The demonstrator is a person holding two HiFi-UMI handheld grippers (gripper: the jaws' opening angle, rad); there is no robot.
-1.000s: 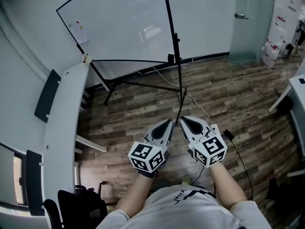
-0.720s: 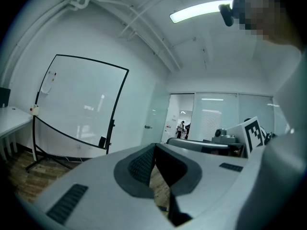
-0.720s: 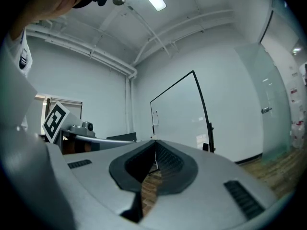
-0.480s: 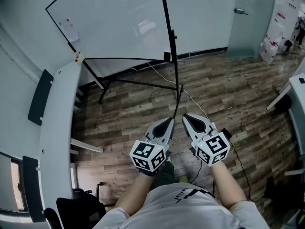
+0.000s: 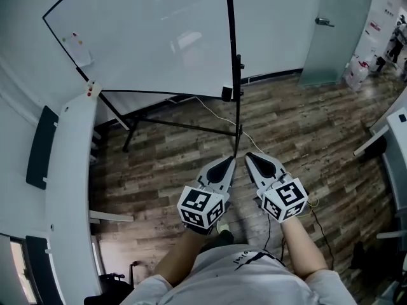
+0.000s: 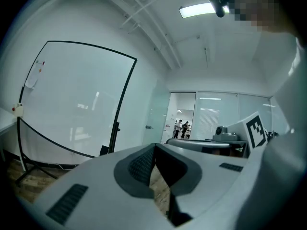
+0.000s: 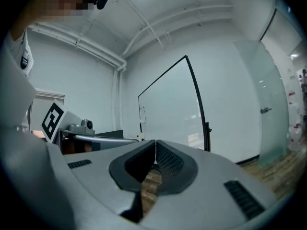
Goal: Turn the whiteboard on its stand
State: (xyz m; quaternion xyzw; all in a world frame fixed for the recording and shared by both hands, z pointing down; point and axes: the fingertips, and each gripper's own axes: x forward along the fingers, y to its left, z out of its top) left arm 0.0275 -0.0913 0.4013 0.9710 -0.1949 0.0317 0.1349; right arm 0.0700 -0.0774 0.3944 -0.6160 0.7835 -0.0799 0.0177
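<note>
The whiteboard [image 5: 146, 37] is a large white panel in a thin black frame, held on a black stand [image 5: 236, 81] with splayed floor legs. It fills the upper left of the head view and also shows as the whiteboard [image 6: 72, 104] and the whiteboard [image 7: 168, 114] in the two gripper views. My left gripper [image 5: 228, 161] and right gripper [image 5: 249, 155] hover side by side over the wood floor, short of the stand's near leg. Both are shut with nothing between the jaws, and neither touches the board.
A long white desk [image 5: 67, 189] with dark chairs runs down the left. A cable [image 5: 219, 116] trails across the wooden floor under the stand. A glass door [image 5: 331, 30] and a desk corner [image 5: 388, 132] are at the right.
The view has shifted, so the whiteboard now looks larger and sits more to the left. Both grippers have kept their place in front of the body, still shut.
</note>
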